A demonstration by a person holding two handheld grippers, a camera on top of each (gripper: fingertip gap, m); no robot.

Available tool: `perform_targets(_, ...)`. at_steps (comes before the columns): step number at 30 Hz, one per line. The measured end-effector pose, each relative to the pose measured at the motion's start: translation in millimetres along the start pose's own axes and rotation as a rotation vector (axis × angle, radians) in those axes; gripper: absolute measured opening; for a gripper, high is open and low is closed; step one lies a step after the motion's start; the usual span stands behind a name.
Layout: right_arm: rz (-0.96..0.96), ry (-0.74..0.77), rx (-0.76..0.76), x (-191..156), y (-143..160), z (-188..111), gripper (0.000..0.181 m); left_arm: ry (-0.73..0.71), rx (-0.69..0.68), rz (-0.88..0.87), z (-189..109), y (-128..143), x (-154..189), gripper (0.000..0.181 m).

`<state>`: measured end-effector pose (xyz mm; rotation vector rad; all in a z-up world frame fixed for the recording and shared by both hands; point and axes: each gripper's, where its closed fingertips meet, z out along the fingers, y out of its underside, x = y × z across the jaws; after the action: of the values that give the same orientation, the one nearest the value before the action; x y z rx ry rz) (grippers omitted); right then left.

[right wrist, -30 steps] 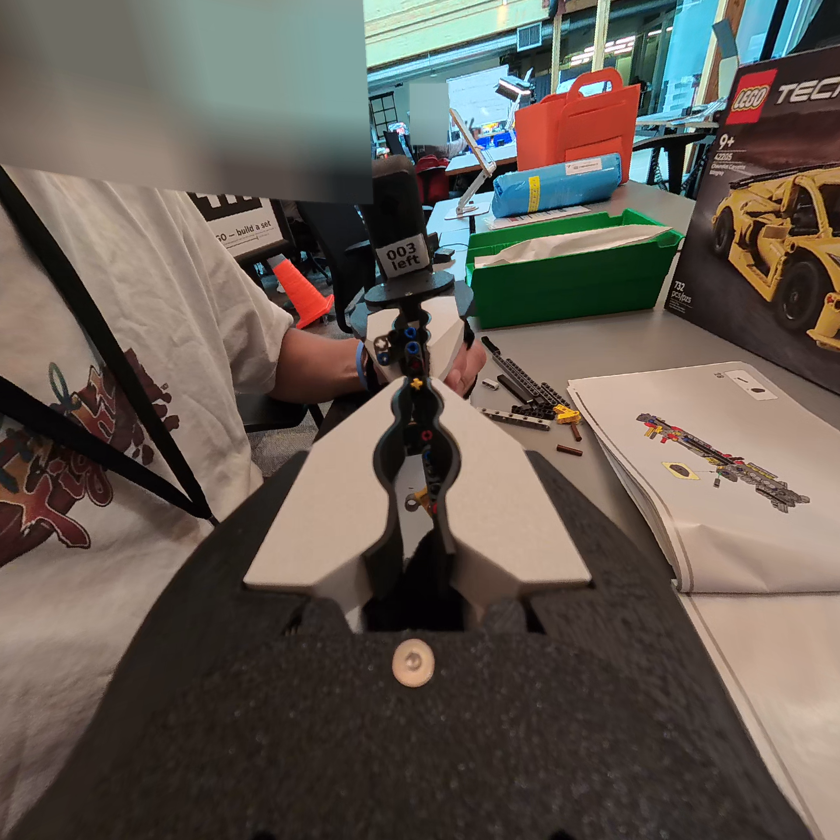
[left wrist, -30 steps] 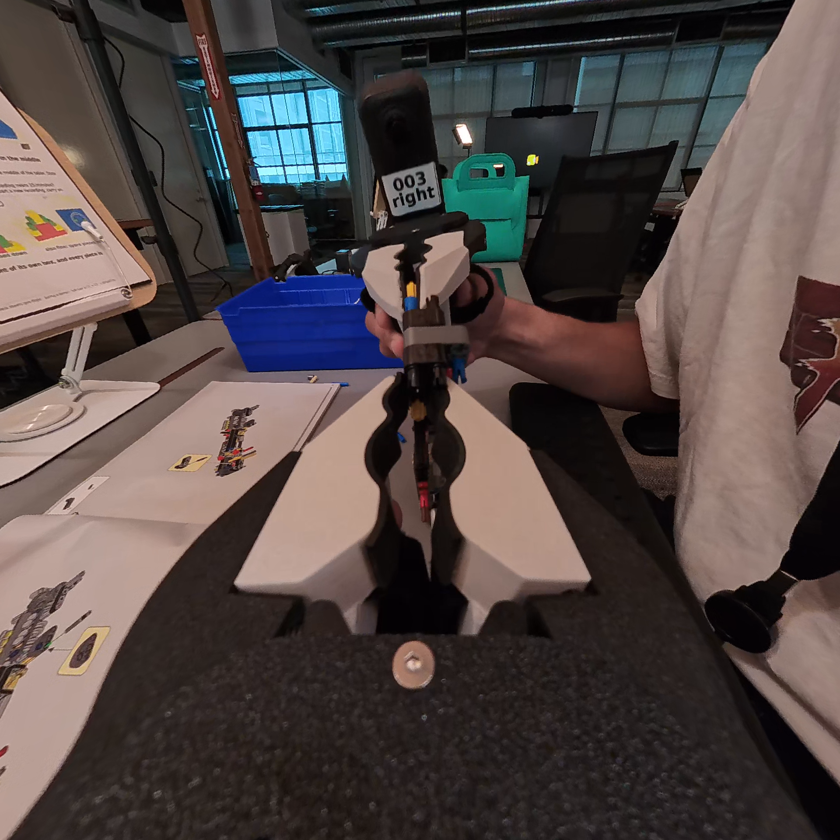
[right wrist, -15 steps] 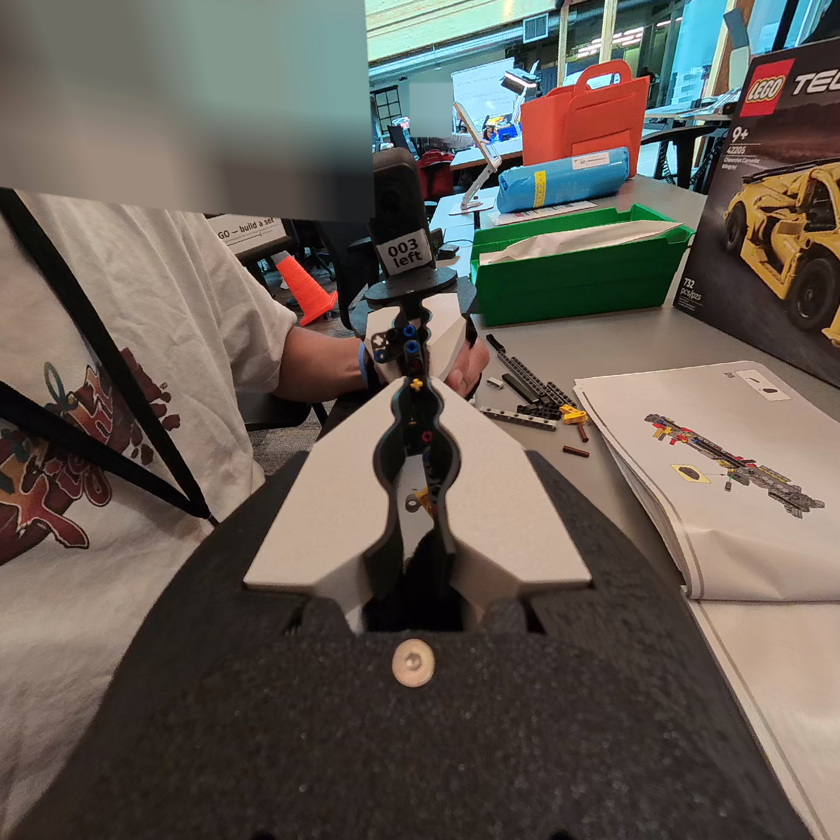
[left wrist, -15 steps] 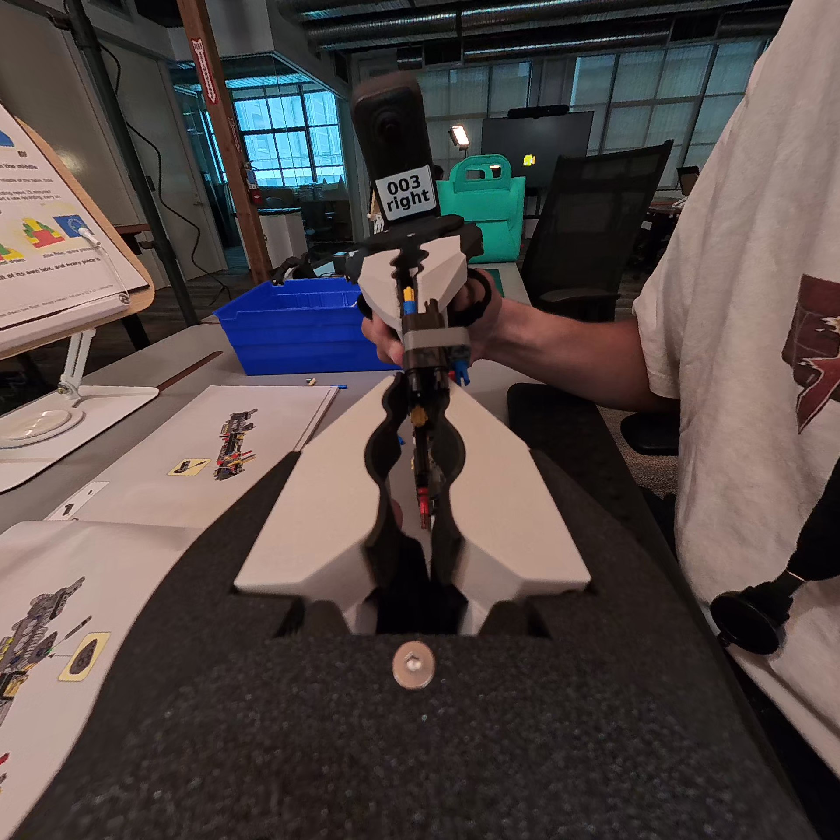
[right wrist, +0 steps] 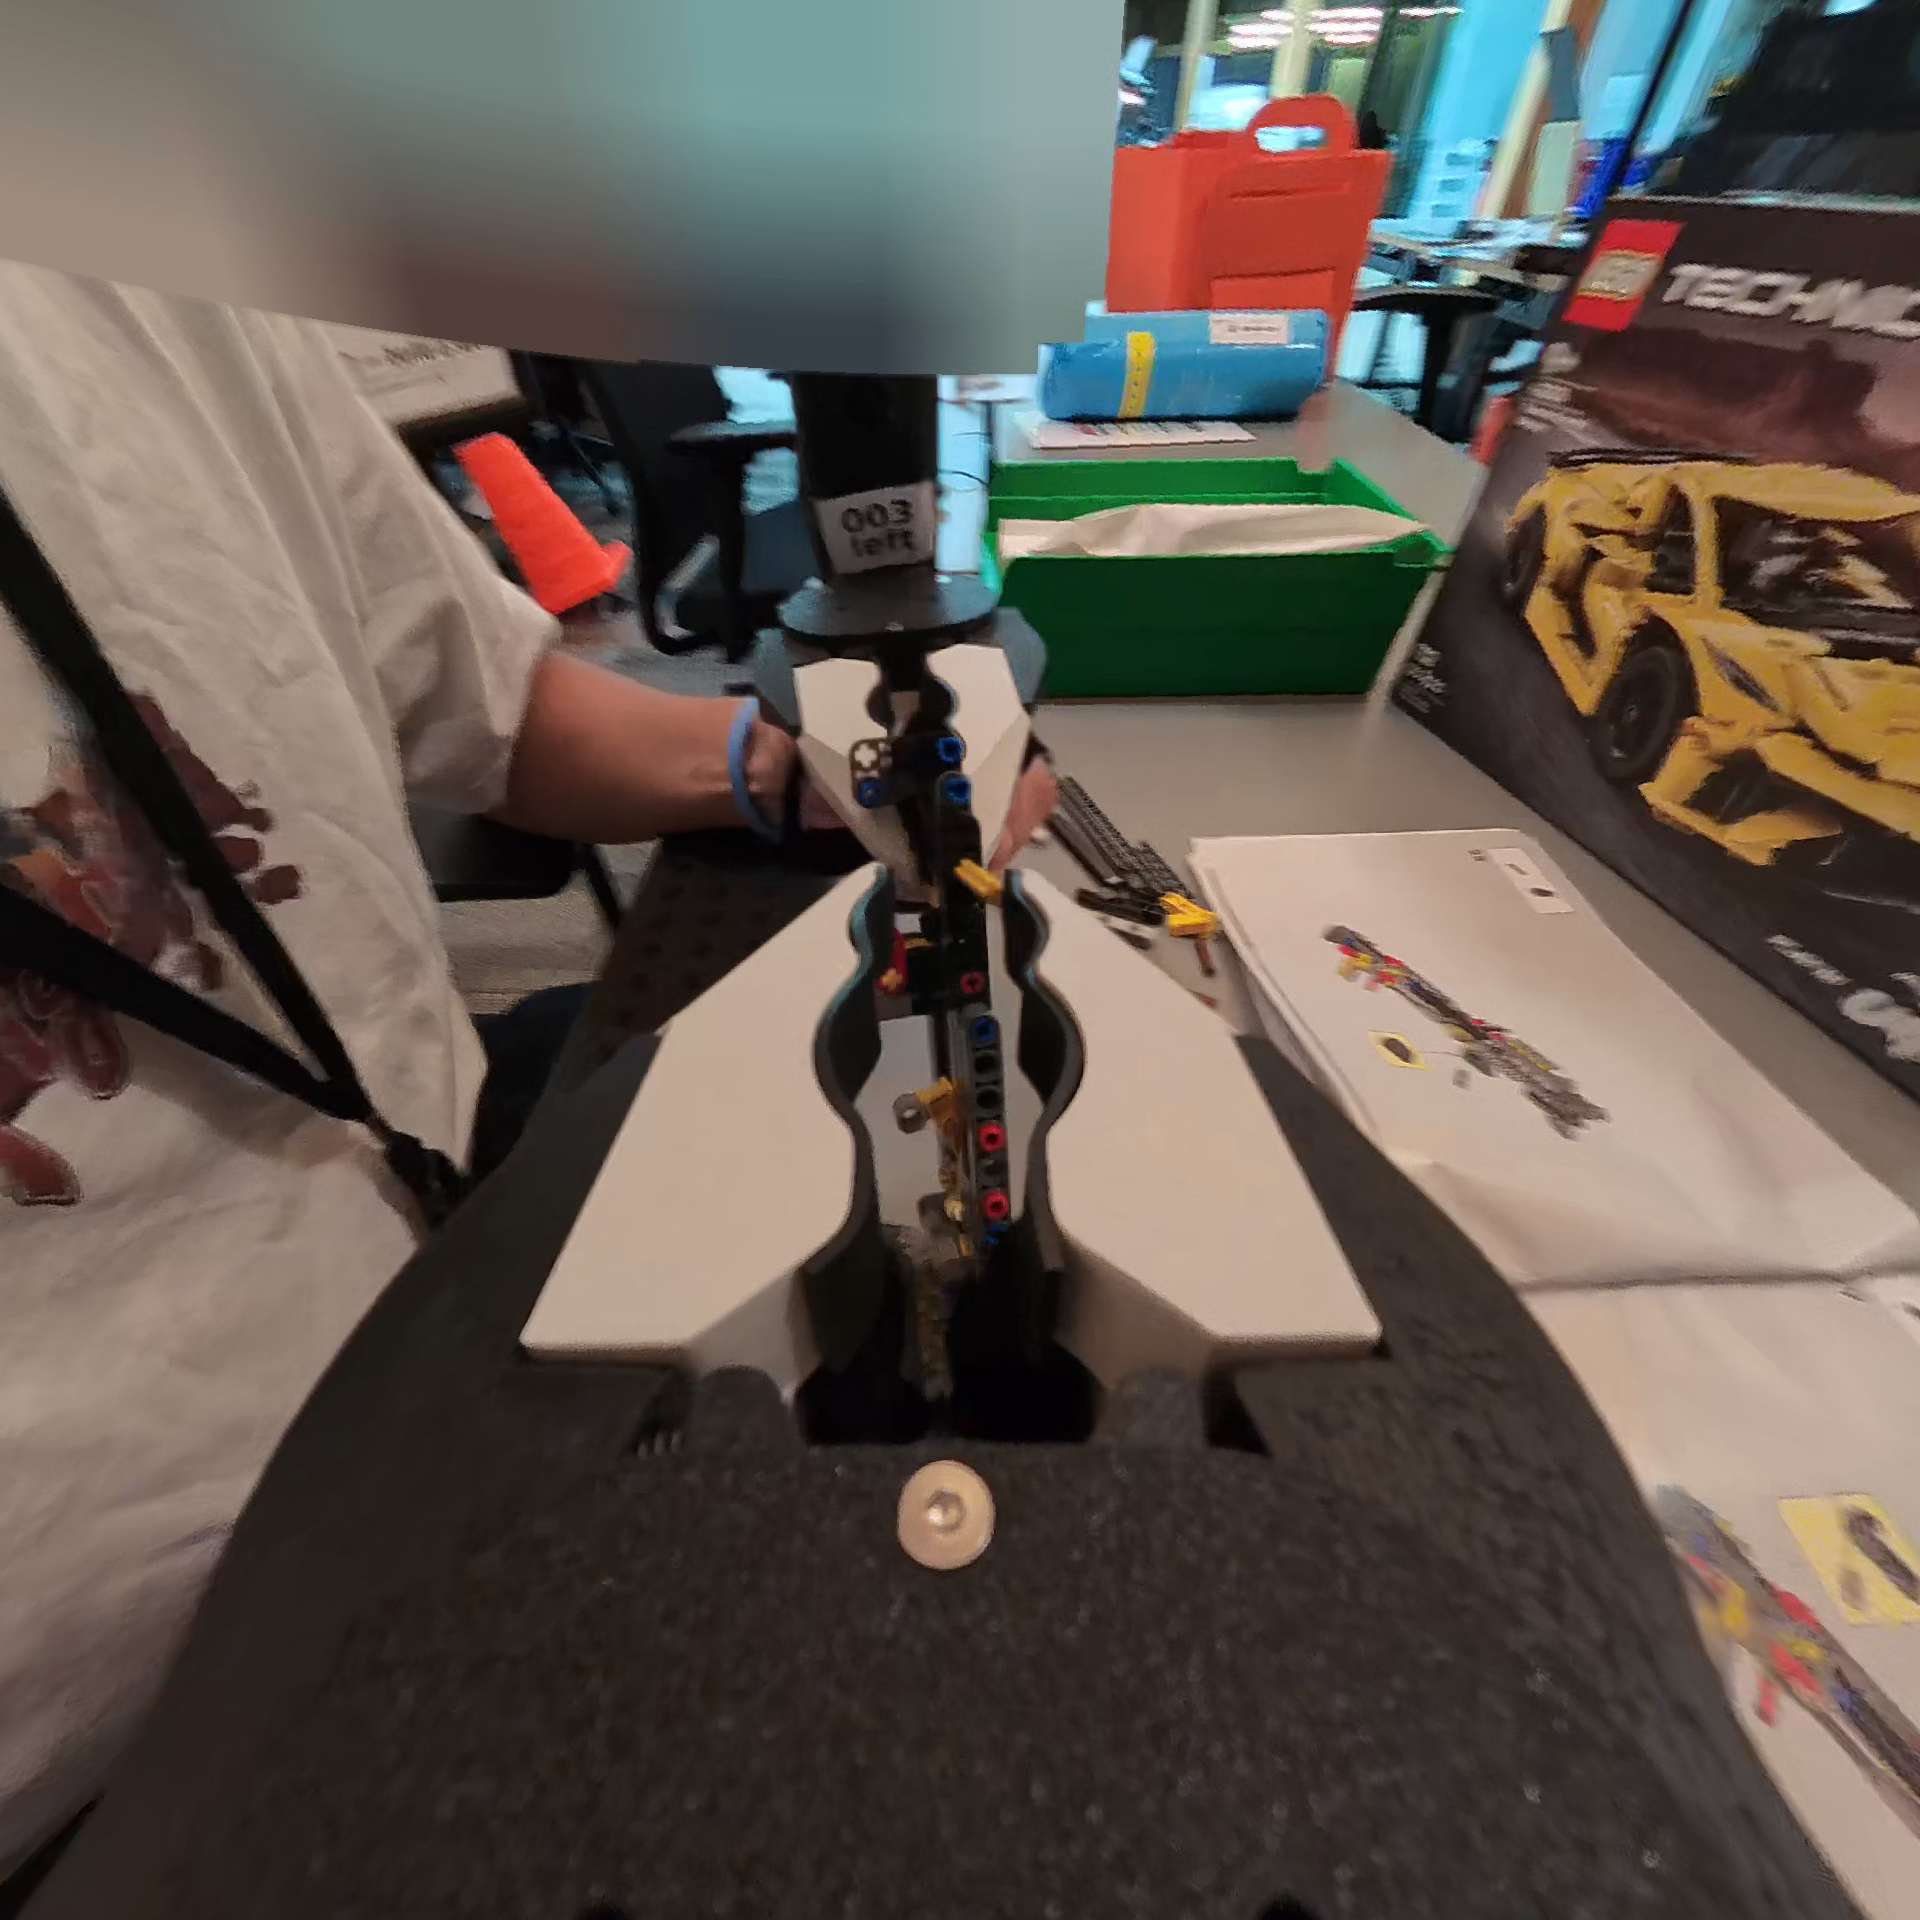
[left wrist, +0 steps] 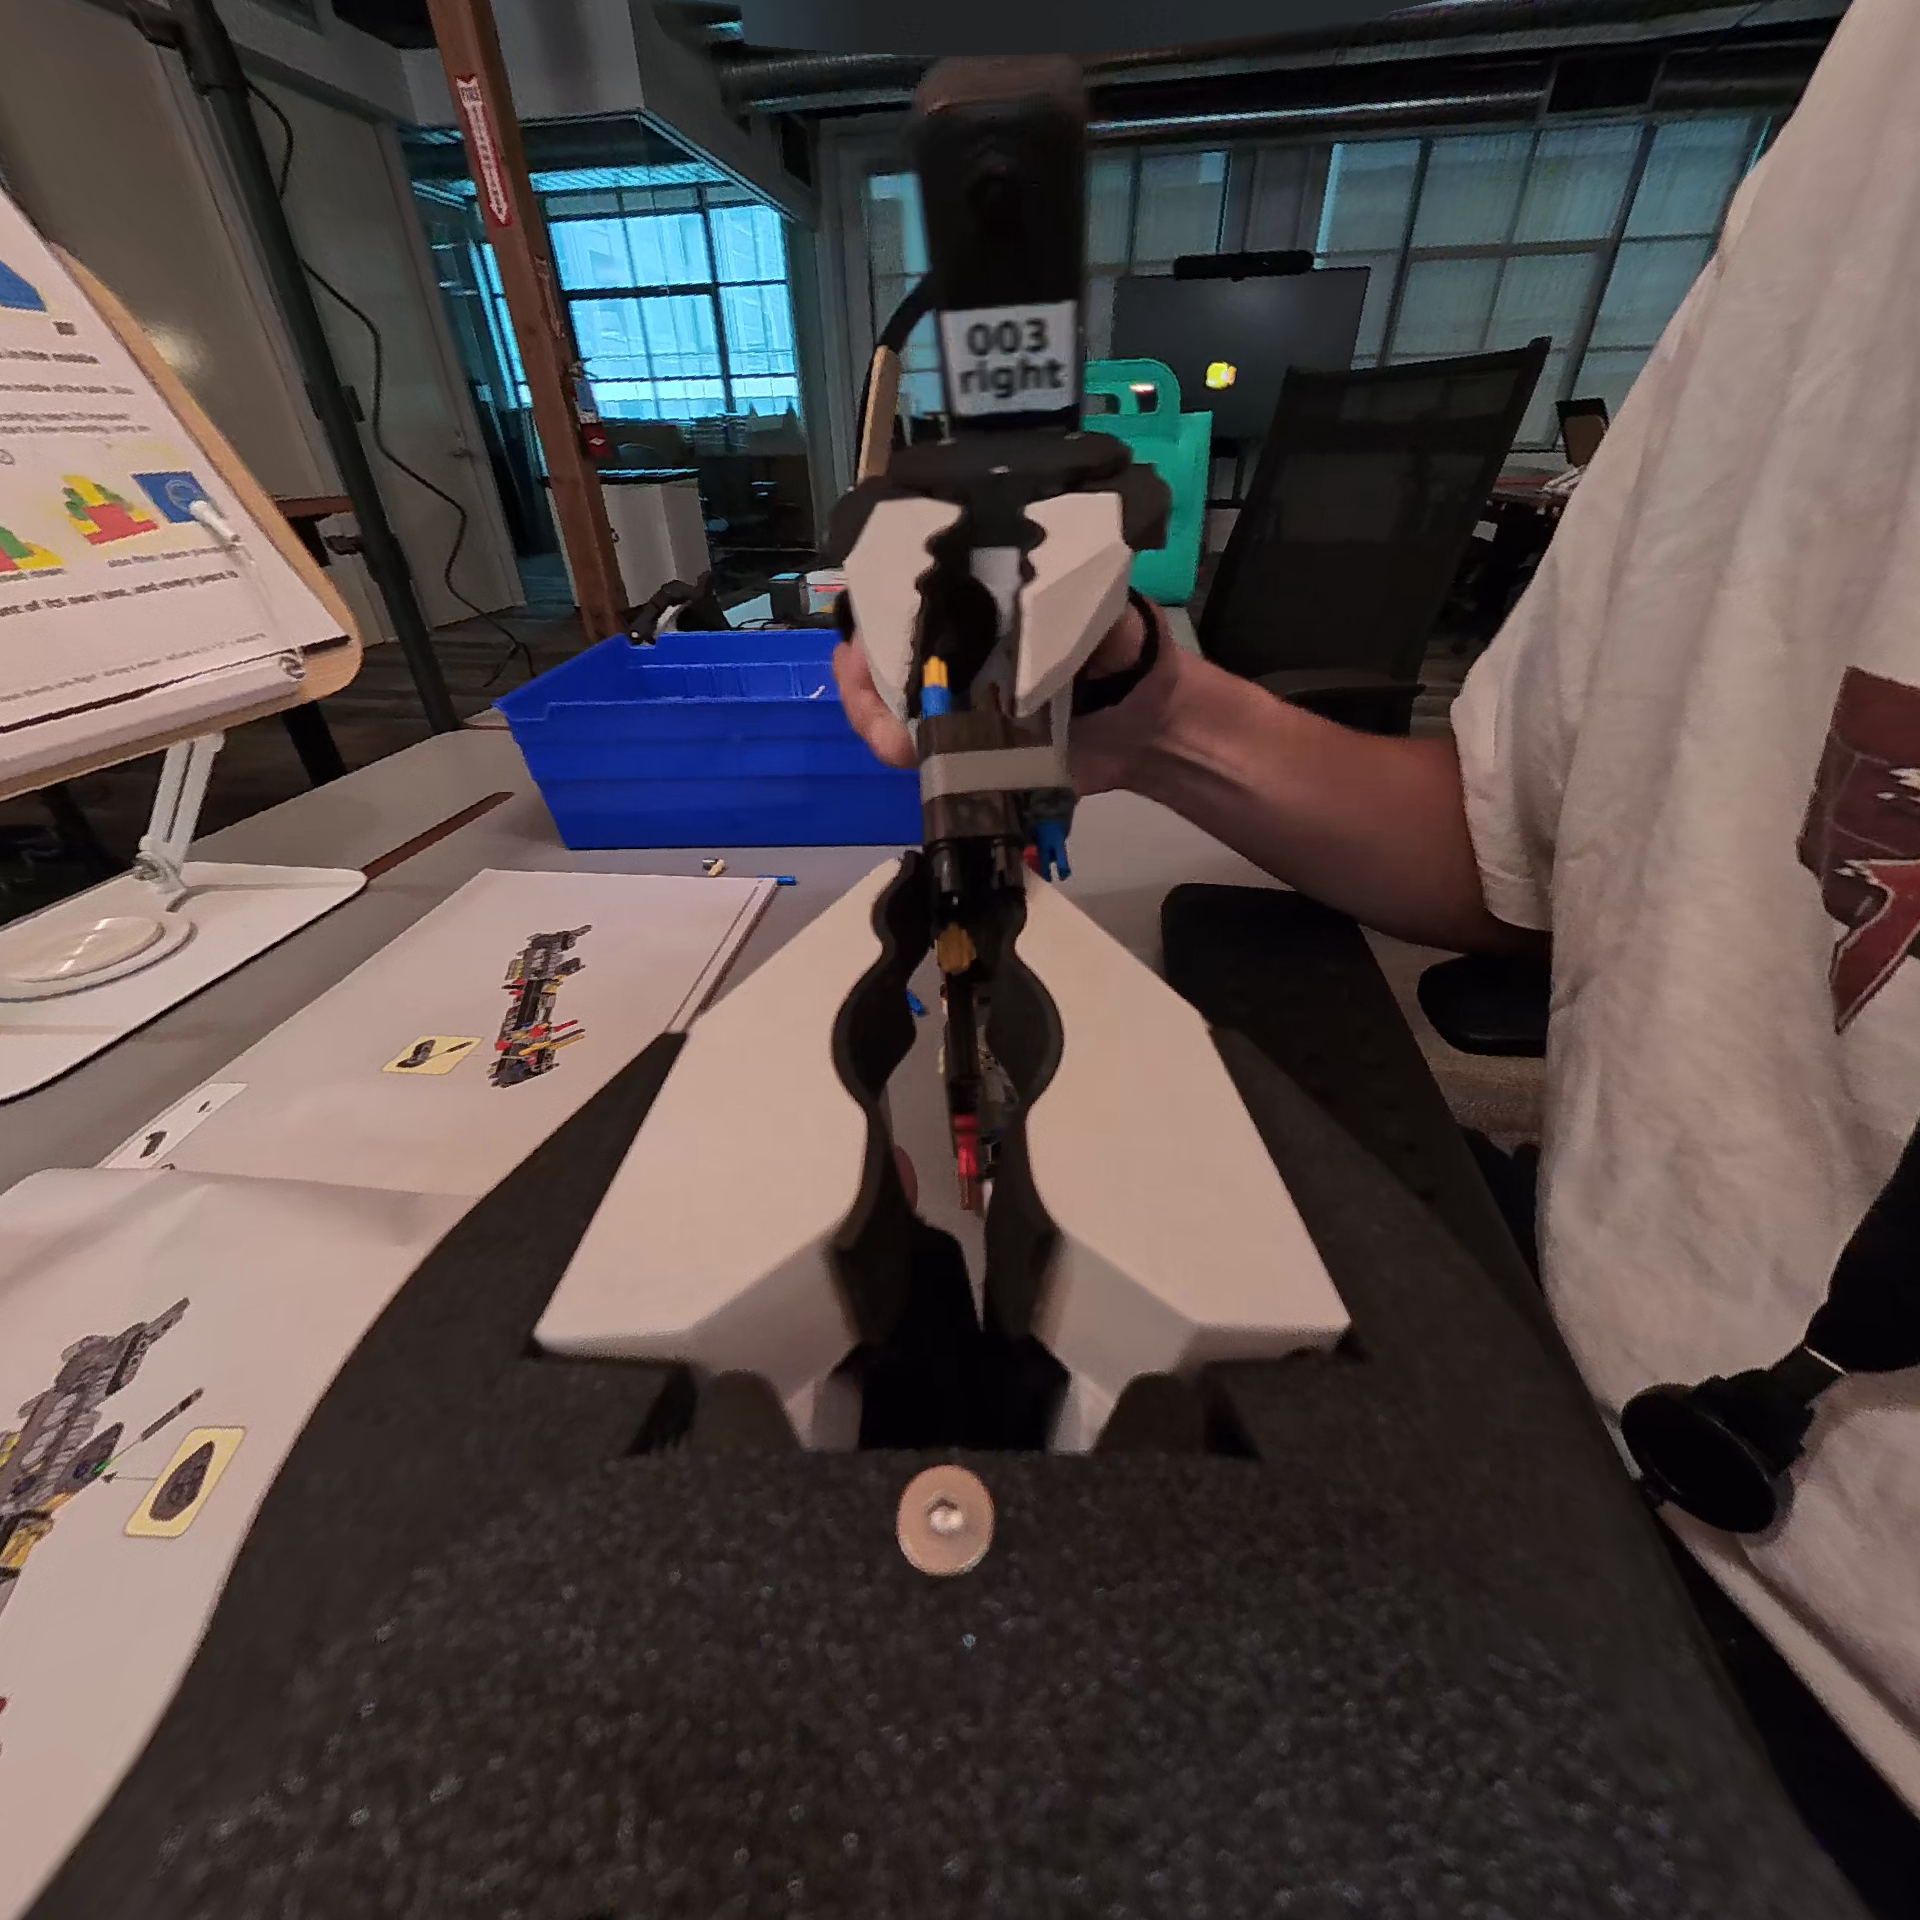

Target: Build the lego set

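A long black Technic assembly [left wrist: 966,1039] with blue, red and yellow pins spans between my two grippers, held above the table. My left gripper [left wrist: 961,878] is shut on its near end. It also shows in the right wrist view [right wrist: 940,831], facing me and gripping the far end. My right gripper [right wrist: 948,883] has its jaws parted, and the assembly [right wrist: 966,987] lies between them, against the right finger [right wrist: 1143,1091] with a gap on the left. In the left wrist view the right gripper [left wrist: 987,717] faces me, with a grey band piece [left wrist: 992,769] at its fingertips.
Open instruction booklets lie on the table [left wrist: 468,1018] [right wrist: 1507,1039]. There is a blue bin [left wrist: 707,748] behind, and a green bin [right wrist: 1195,623] and the set's box [right wrist: 1714,623] to the right. Loose black and yellow pieces [right wrist: 1122,873] lie beside the booklet. A document stand [left wrist: 125,520] is at the left. The person's torso is close by. My two grippers' fingertips are within a few centimetres of each other.
My right gripper's jaws have spread apart around the assembly. The right view has swung, so the assembly now shows more from its side. The left gripper keeps its hold.
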<state>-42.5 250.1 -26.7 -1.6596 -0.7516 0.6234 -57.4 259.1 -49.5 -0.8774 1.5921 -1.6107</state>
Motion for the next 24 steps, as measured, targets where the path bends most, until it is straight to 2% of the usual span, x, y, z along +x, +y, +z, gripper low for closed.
perform_targets(2, -0.046, 0.151, -0.060, 10.2, 5.4, 0.9, 0.028, -0.053, 0.007, -0.038, -1.8, 1.7, -8.5, 0.007)
perform_targets(6, -0.095, 0.435, -0.160, 21.3, 19.6, 3.9, 0.055, -0.150, 0.009, -0.157, -7.8, 7.6, -28.2, 0.007)
perform_targets(11, -0.052, 0.630, -0.252, 36.6, 28.2, 17.9, 0.085, -0.226, 0.010, -0.310, -7.2, 13.2, -44.1, 0.007)
perform_targets(15, 0.022, 0.682, -0.277, 45.3, 34.7, 33.7, 0.090, -0.238, -0.004, -0.351, -7.1, 18.3, -45.2, 0.006)
perform_targets(18, 0.021, 0.717, -0.380, 51.7, 50.5, 41.3, 0.095, -0.245, -0.004, -0.378, -9.3, 20.2, -47.3, 0.006)
perform_targets(24, 0.000, 0.740, -0.370, 53.4, 46.9, 51.4, 0.089, -0.225, -0.008, -0.389, -8.5, 20.9, -42.8, 0.006)
